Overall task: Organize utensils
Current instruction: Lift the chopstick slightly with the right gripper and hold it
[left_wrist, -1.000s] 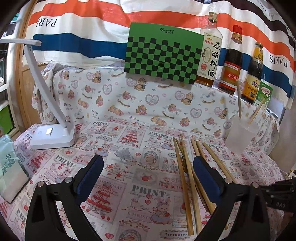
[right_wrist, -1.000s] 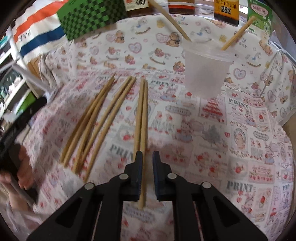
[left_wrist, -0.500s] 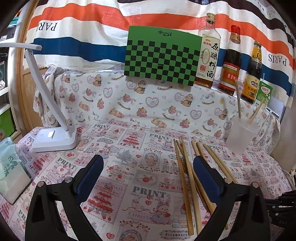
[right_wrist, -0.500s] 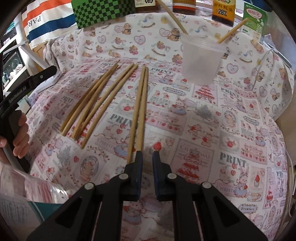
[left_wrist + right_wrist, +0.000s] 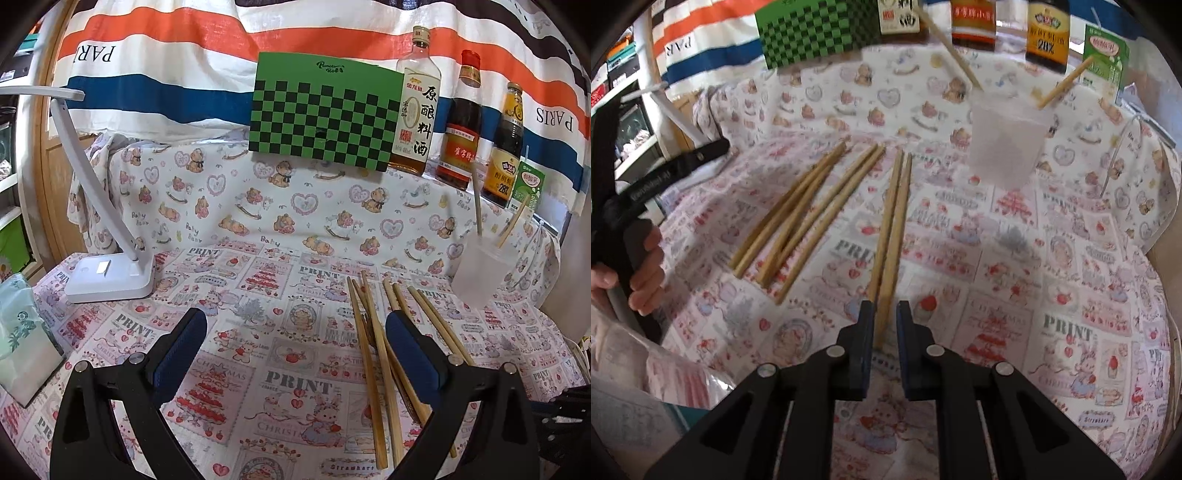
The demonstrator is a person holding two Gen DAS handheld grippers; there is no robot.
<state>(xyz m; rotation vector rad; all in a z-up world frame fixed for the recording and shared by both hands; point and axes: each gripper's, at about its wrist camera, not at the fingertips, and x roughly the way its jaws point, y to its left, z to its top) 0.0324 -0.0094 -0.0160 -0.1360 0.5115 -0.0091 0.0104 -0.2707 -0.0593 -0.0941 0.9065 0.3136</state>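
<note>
Several wooden chopsticks (image 5: 373,354) lie on the printed tablecloth, also shown in the right wrist view (image 5: 798,218). A translucent plastic cup (image 5: 1006,144) at the back right holds two chopsticks; it also shows in the left wrist view (image 5: 480,273). My right gripper (image 5: 885,317) is nearly closed, its jaws around the near ends of a pair of chopsticks (image 5: 895,221) that lie on the cloth. I cannot tell whether the pads touch them. My left gripper (image 5: 295,332) is open and empty, hovering left of the chopsticks.
A white desk lamp (image 5: 107,273) stands at the left. A green checkered board (image 5: 325,110), three sauce bottles (image 5: 460,118) and a green carton (image 5: 526,188) line the raised back ledge. A pale green packet (image 5: 22,339) lies at the left edge.
My right gripper has drawn back, then moved forward again over the near ends of the chopstick pair, jaws slightly wider. My left gripper has barely moved.
</note>
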